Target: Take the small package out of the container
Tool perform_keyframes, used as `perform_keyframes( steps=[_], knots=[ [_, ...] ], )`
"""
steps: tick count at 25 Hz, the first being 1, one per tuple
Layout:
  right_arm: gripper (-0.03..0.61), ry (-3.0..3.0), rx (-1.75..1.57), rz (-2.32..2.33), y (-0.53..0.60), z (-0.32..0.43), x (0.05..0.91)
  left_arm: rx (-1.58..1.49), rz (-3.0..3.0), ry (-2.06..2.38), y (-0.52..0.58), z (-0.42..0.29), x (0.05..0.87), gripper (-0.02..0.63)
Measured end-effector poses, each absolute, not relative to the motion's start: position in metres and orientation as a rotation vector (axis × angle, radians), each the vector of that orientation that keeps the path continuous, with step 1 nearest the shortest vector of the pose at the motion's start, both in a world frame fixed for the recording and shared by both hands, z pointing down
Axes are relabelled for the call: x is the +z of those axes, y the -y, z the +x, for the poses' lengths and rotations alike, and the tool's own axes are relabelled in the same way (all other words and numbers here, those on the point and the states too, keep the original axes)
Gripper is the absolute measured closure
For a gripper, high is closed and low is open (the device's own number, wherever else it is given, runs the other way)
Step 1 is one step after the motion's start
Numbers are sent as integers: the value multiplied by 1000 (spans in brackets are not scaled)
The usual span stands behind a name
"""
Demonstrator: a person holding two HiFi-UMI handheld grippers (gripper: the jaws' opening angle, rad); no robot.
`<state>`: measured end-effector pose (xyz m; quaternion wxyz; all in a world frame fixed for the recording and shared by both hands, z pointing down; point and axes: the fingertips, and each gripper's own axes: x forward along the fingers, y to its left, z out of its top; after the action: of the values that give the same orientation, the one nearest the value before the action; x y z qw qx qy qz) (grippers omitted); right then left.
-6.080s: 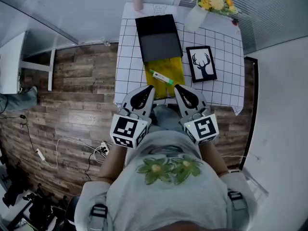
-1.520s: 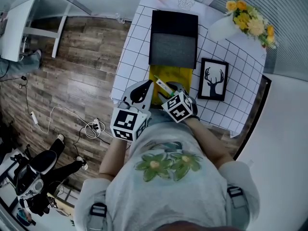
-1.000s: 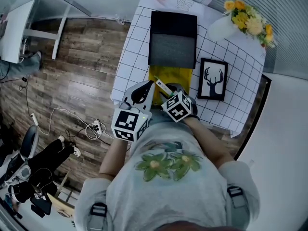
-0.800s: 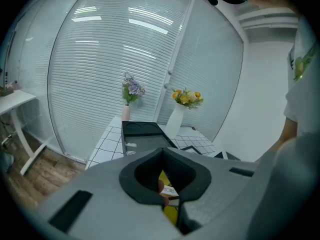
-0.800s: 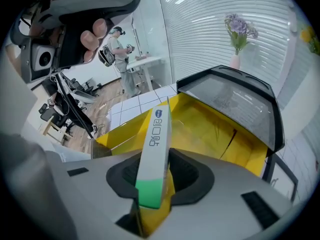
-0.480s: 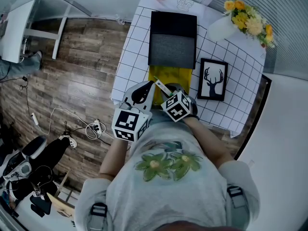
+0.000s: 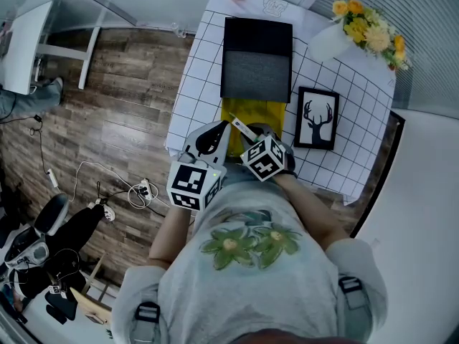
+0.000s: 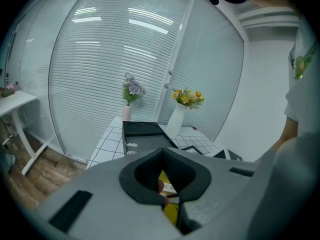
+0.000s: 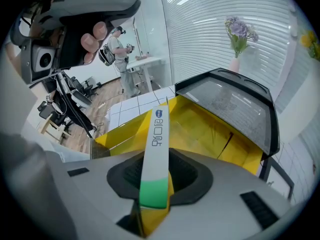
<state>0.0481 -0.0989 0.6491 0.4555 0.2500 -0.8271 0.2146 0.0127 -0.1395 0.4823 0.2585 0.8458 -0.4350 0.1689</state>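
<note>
Slim white-and-green cardboard carton (image 9: pixel 159 129) looks light, stiff and slick, so I'd pinch its flat faces near the green end. It sits angled over the near end of the open yellow box container (image 9: pixel 210 134). Its green end is between the right gripper (image 9: pixel 156 194) jaws, which are closing on it. Left gripper (image 8: pixel 167 196) is pinched together, empty.

Picture (image 7: pixel 315 118): resting on the gridded table (image 7: pixel 195 77), showing a deer.
White vase (image 7: pixel 331 41): holding yellow flowers (image 7: pixel 369 29).
Cables (image 7: pixel 136 188): trailing over the floor (image 7: pixel 115 92).

head view: overhead, far | gripper views: close | shared: yellow container (image 7: pixel 262 112)
</note>
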Motion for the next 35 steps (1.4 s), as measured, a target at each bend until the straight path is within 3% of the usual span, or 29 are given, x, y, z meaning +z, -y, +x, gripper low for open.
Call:
perform_keyframes(
  steps=[35],
  knots=[
    [489,2033,563,843,100,57,606,467,2394,1097,121,2,460,607]
  ],
)
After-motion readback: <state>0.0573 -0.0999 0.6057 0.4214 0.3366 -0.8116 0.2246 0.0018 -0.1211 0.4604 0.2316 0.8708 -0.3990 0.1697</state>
